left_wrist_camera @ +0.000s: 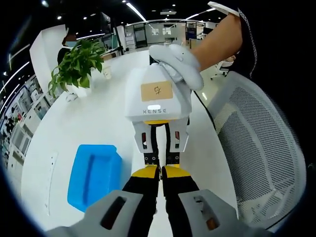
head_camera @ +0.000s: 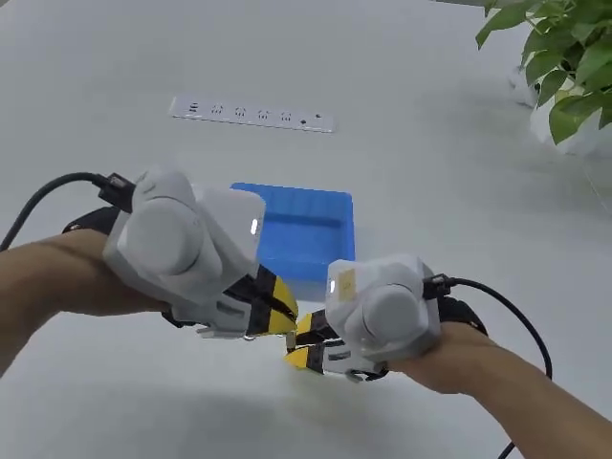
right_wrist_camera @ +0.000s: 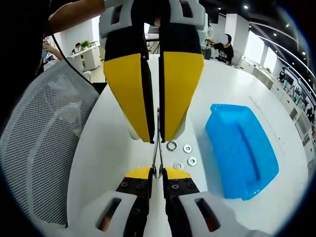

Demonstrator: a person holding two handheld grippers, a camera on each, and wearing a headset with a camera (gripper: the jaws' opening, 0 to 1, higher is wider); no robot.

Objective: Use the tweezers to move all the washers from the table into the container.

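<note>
Thin metal tweezers (right_wrist_camera: 157, 148) run between the two grippers, which meet tip to tip. My right gripper (right_wrist_camera: 157, 173) is shut on their near end. My left gripper (right_wrist_camera: 157, 136) comes in from above with its yellow jaws closed around the far end. In the left gripper view, my left gripper (left_wrist_camera: 161, 172) faces the right gripper (left_wrist_camera: 161, 159) head on. Several small steel washers (right_wrist_camera: 180, 154) lie on the white table just right of the tweezers. The blue container (right_wrist_camera: 242, 148) sits beyond them and also appears behind the grippers (head_camera: 308, 229). In the head view, the left gripper (head_camera: 283, 316) and right gripper (head_camera: 302, 346) touch in front of it.
A white power strip (head_camera: 251, 113) lies at the back of the table (head_camera: 430, 172). A potted plant (head_camera: 564, 57) stands at the back right. A mesh office chair (right_wrist_camera: 39, 138) sits by the table's near edge. Cables trail from both grippers.
</note>
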